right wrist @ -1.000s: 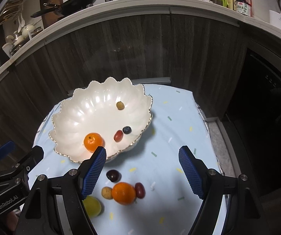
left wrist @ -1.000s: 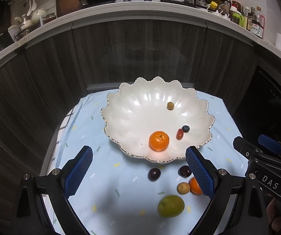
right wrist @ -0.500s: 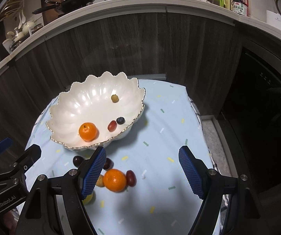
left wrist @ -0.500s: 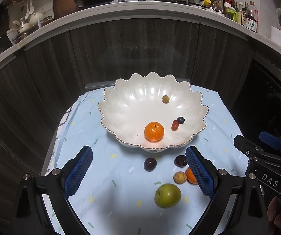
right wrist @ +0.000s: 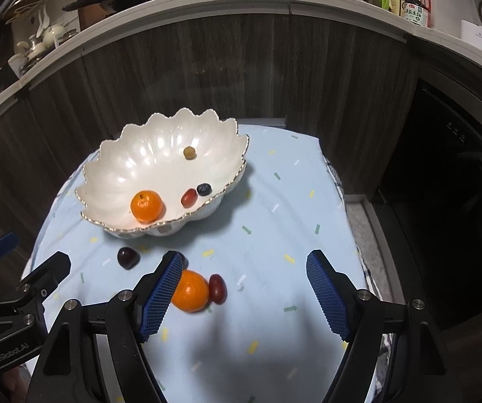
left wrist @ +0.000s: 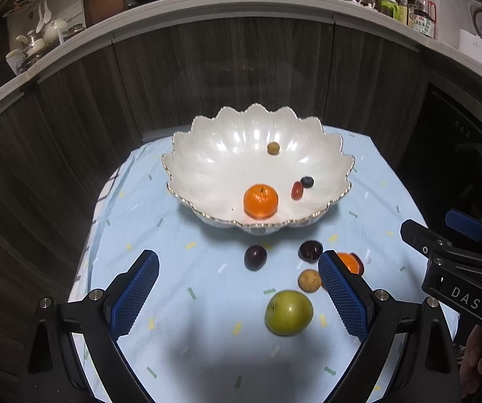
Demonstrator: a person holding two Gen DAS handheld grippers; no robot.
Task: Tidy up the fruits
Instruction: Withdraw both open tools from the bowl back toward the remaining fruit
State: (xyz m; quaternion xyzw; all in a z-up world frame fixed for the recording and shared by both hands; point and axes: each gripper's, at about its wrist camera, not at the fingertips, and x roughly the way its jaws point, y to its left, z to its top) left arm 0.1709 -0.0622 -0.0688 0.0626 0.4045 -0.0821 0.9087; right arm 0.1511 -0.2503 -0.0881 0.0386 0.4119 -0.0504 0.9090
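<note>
1. Left of the spread, the left tool [left wrist: 237, 297] hangs over the blue tabletop [left wrist: 180, 346] with its jaws wide and nothing between the pads. A dark plum [left wrist: 255, 257] lies ahead of it and the green apple [left wrist: 288, 312] sits just inside its right finger.
2. At centre, the white scalloped bowl [left wrist: 207, 158] already holds a mandarin [left wrist: 260, 200], a small tan fruit [left wrist: 273, 147], a red grape [left wrist: 297, 190] and a blueberry [left wrist: 307, 181]. The loose fruits lie on the cloth just in front of the bowl.
3. To the right, the right tool [right wrist: 241, 292] is also spread wide and grips nothing. Its left finger sits in front of the loose mandarin [right wrist: 192, 290]; whether it touches cannot be told. A dark red grape [right wrist: 217, 288] rests against that fruit's right side.
4. The step in hand looks like picking the next loose fruit. To do it well, centre one fruit between the pads before closing: the mandarin sits off to one side now.
5. Round fruit rolls, so come down straight and close gently, keeping neighbours clear of the pads.
</note>
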